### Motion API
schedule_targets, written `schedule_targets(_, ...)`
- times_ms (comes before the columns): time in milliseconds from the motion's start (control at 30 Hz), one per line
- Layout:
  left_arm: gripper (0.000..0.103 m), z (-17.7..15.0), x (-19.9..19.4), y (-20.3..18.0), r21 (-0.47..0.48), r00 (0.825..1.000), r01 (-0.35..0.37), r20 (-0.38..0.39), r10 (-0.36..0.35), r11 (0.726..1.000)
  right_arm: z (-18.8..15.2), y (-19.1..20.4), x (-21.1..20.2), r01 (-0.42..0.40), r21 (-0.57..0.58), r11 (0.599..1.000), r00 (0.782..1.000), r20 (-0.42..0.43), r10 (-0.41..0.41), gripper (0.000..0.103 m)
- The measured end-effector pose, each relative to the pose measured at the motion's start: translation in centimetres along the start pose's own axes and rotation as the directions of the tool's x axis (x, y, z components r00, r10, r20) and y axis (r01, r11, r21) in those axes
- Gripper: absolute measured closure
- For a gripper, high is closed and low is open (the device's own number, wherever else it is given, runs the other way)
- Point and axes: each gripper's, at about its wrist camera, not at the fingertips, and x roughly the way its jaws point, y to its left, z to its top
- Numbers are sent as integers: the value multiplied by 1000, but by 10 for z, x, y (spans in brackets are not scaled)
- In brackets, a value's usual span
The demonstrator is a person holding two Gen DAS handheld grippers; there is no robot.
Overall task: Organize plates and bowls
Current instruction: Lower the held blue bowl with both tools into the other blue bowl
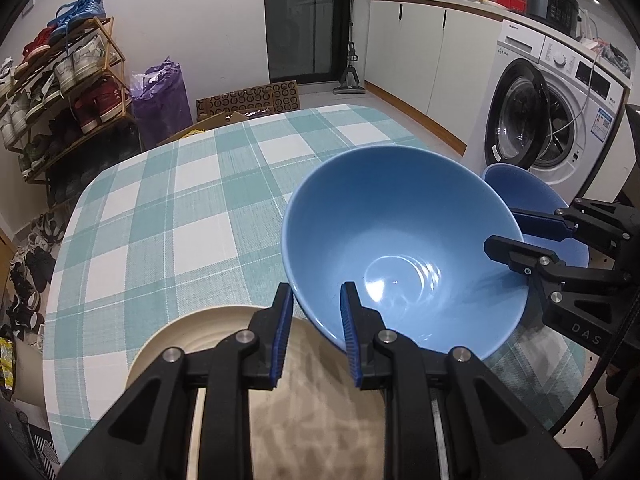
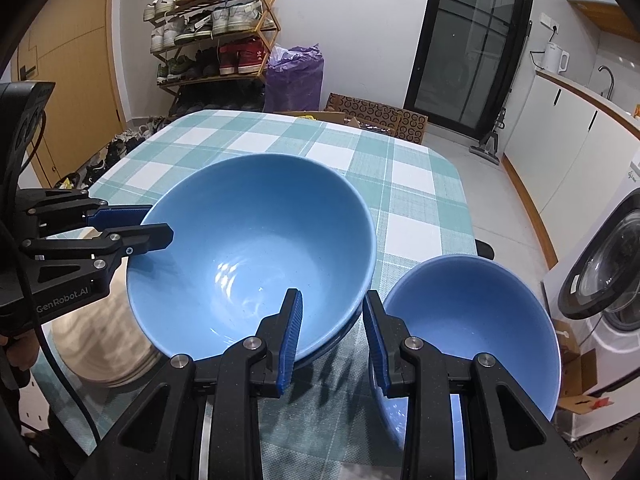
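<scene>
A large blue bowl [image 1: 400, 248] [image 2: 252, 248] sits tilted on the checked table [image 1: 180, 200] [image 2: 404, 184]. My left gripper [image 1: 314, 332] [image 2: 132, 226] straddles its near rim, one finger inside and one outside, with a gap still showing on each side. My right gripper [image 2: 332, 336] [image 1: 508, 230] is open at the bowl's right rim, between it and a smaller blue bowl [image 2: 476, 320] [image 1: 524, 200]. A beige plate [image 1: 224, 360] [image 2: 100, 340] lies under my left gripper.
A washing machine [image 1: 560, 120] [image 2: 608, 280] stands to the right of the table. A shoe rack [image 1: 68, 80] [image 2: 216, 32], a purple bag [image 2: 294, 76] and cardboard boxes [image 2: 376, 118] stand beyond the far edge.
</scene>
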Motion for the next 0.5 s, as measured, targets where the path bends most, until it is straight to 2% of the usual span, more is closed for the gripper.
schedule_targets(500,80,-1,4,-1,5,1000,3,-11,-3,1000,-4,1,7,18,12,1000,1000,-17,-18,70)
